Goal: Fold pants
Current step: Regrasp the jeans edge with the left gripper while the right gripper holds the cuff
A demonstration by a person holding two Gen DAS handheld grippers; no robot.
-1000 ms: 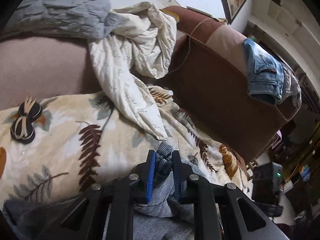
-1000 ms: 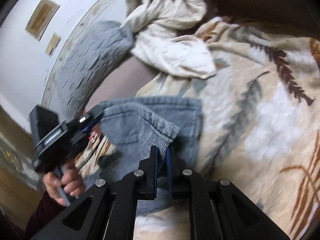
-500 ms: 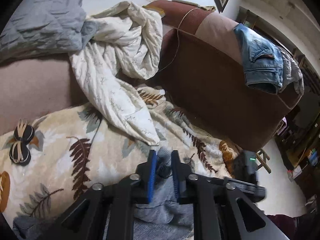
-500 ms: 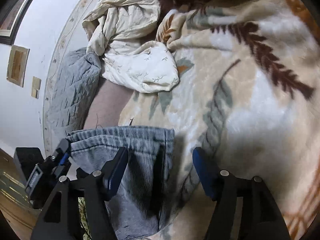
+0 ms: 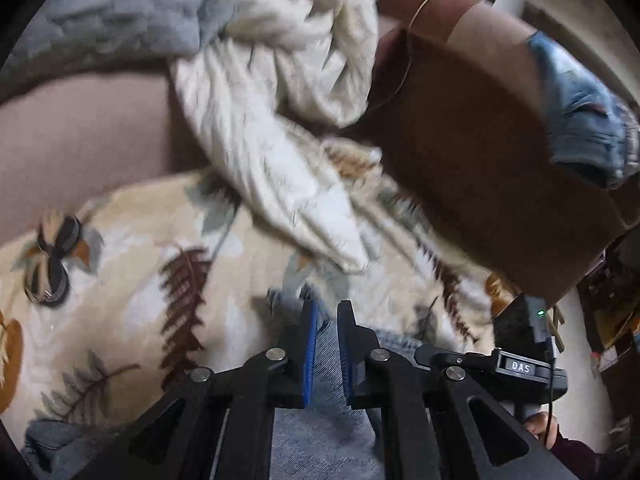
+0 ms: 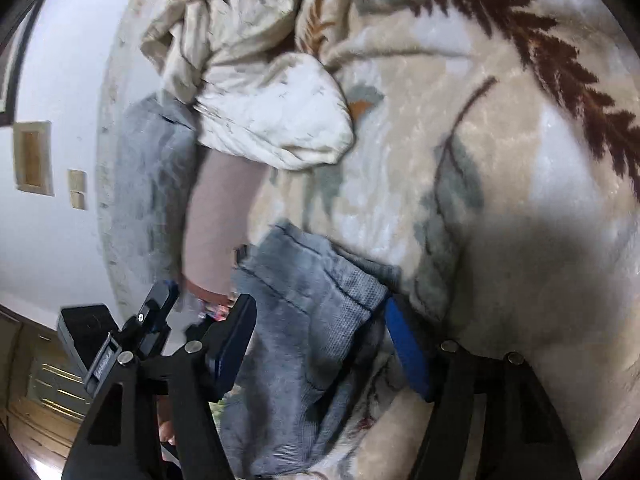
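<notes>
We see the grey pants (image 6: pixel 308 320) lying on a leaf-patterned blanket (image 6: pixel 500 168) spread over a brown sofa (image 5: pixel 460 140), their hem end stretched between two hand-held grippers. The left gripper (image 5: pixel 325 316) has its blue-padded fingers (image 5: pixel 309 344) drawn close, with a narrow gap between them; grey fabric fills that gap, but we cannot tell from the blurred left wrist view whether the pads actually pinch it or merely stand over it. The right gripper (image 6: pixel 320 320) stands with its fingers spread wide, one on each side of the hem, and the cloth lies loose between them, touched at most along the blue pad (image 6: pixel 404 344) on the right side. In the right wrist view we also make out the left gripper (image 6: pixel 160 304) near the far corner of the pants, by the edge of the blanket. A crumpled cream sheet (image 5: pixel 280 120) lies at the back of the seat, partly over a grey quilt (image 5: pixel 120 12). Folded blue jeans (image 5: pixel 580 120) hang over the sofa's arm. A black hair clip (image 5: pixel 52 260) rests on the blanket to the left.
</notes>
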